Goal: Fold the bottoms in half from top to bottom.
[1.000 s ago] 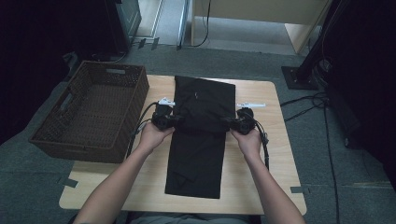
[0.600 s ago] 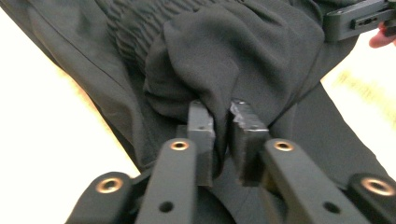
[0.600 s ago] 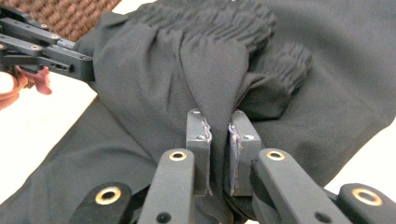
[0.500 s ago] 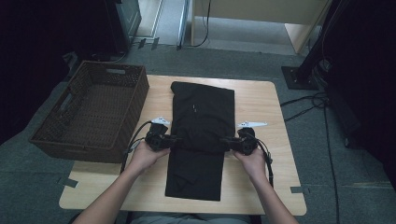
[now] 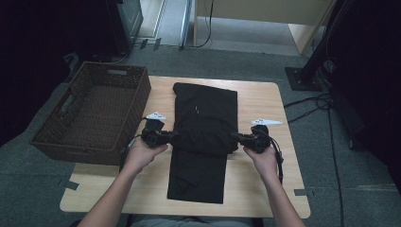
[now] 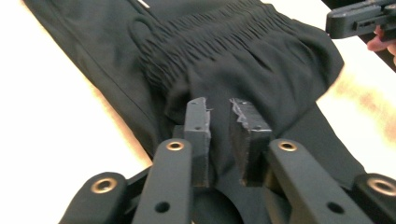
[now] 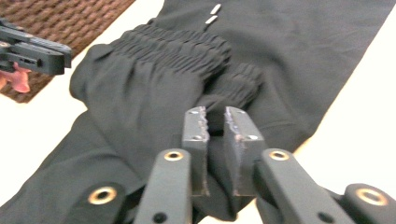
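- Left gripper [image 6: 218, 109]: held in the person's left hand [image 5: 142, 153], jaws pointing inward across the table at the left edge of the black trousers [image 5: 204, 127]. Jaws have just been closing; in the left gripper view they stand narrow, with a fold of black cloth gathered between the pads, pinched.
- Right gripper [image 7: 216, 116]: held in the person's right hand [image 5: 265, 158], jaws pointing inward at the right edge of the same garment. Jaws have just been closing; in the right gripper view they stand narrow, clamped on a bunched bit of cloth near the ribbed band.
- Black trousers: lying lengthwise down the middle of the wooden table [image 5: 265, 101]. Far part folded back toward the person, so the gathered elastic waistband [image 6: 205, 39] lies across the middle, between the two grippers. Single layer runs on from under the fold to the near table edge. Two small pale marks show on the cloth beyond the waistband in the right gripper view.
- Wooden table: light top, rounded corners, garment well within its edges.
- Wicker basket [image 5: 94, 111]: dark brown, rectangular, on the table's left side, overhanging its left edge, just beside the left gripper, apart from the trousers.
- Floor [image 5: 331, 161]: grey carpet, black cables trailing at right.
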A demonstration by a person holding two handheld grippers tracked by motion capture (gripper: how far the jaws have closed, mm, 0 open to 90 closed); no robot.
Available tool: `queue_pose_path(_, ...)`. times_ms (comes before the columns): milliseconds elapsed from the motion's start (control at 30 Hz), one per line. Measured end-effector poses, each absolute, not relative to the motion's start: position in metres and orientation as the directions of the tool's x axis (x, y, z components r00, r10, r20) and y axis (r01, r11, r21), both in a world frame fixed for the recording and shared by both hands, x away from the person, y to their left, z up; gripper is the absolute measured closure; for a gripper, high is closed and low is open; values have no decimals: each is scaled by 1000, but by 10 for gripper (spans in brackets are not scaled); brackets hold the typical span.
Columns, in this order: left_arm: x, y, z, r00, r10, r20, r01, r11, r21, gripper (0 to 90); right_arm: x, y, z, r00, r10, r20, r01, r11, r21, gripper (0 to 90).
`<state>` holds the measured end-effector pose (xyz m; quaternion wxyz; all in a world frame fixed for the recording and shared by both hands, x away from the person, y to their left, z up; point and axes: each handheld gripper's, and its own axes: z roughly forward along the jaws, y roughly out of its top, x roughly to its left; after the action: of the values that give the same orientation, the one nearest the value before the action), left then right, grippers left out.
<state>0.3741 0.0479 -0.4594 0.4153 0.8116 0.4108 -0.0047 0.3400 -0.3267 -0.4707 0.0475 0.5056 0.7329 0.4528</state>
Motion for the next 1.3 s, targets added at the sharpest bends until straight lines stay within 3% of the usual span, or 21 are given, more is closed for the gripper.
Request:
queue_pose_path(167,395,48,-462,633,693,-345,689,-300,660,859,356,-328,-477,-461,800,385,720,84,688,880)
queue_pose_path(533,437,43,-482,564,754,-338,739,-278,613,880,386,-321,-494,-423,834,353,754,108,648,900)
queue_pose_path(1033,436,29,-507,608,707,-362,735,-328,594,894,394,-314,-512,-407,828,385,791,109,602,900)
queue_pose_path(1200,435,20,-509,625,683,-378,730,-339,593,900,396,-308,-515,-407,806,430,787,70,613,837)
queue_pose_path(1300,432,17,-504,639,666,-384,717,-337,610,858,396,-299,-513,-430,786,444,780,77,620,806)
